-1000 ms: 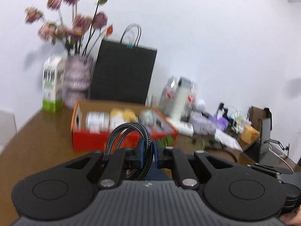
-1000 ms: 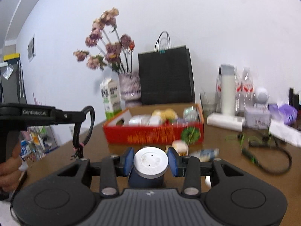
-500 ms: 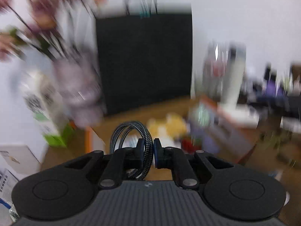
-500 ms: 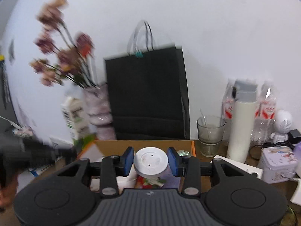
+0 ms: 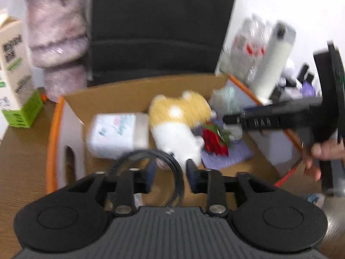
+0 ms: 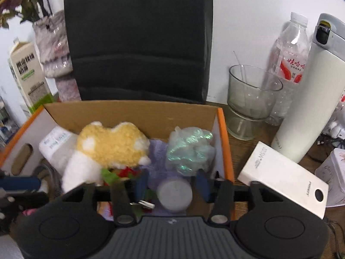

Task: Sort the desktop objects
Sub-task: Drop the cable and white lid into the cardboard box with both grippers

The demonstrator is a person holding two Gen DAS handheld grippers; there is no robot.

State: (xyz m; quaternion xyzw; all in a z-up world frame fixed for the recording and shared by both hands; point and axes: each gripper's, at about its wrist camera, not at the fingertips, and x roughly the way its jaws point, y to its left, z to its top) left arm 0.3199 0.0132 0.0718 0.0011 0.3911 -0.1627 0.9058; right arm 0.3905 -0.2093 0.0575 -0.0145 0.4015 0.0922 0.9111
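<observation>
An orange-rimmed cardboard box [image 5: 52, 133] lies under both grippers. It holds a yellow-white plush toy [image 5: 179, 116], a tissue pack [image 5: 116, 133], a red flower [image 5: 215, 142] and an iridescent wrap [image 6: 189, 149]. My left gripper [image 5: 170, 172] hangs over the box's near edge and its jaws are opening. The black braided cable coil [image 5: 148, 152] is loose between them, clear of both pads. My right gripper [image 6: 171, 182] is also opening over the box [image 6: 224, 133]. A blurred white-lidded jar [image 6: 174, 195] sits between its fingers with a gap on each side.
Behind the box stand a black paper bag [image 6: 138, 38], a mottled vase [image 6: 54, 43] and a milk carton [image 6: 28, 75]. To its right are a glass [image 6: 252, 99], a water bottle [image 6: 291, 54], a white flask [image 6: 312, 97], a white flat box [image 6: 282, 177] and a tin [image 6: 336, 177]. A person's hand [image 5: 323, 151] holds the other tool.
Both grippers swung forward over the box and tipped downward. Their jaws widened: the cable coil and the white-lidded jar, pinched before, now sit loose between the fingers.
</observation>
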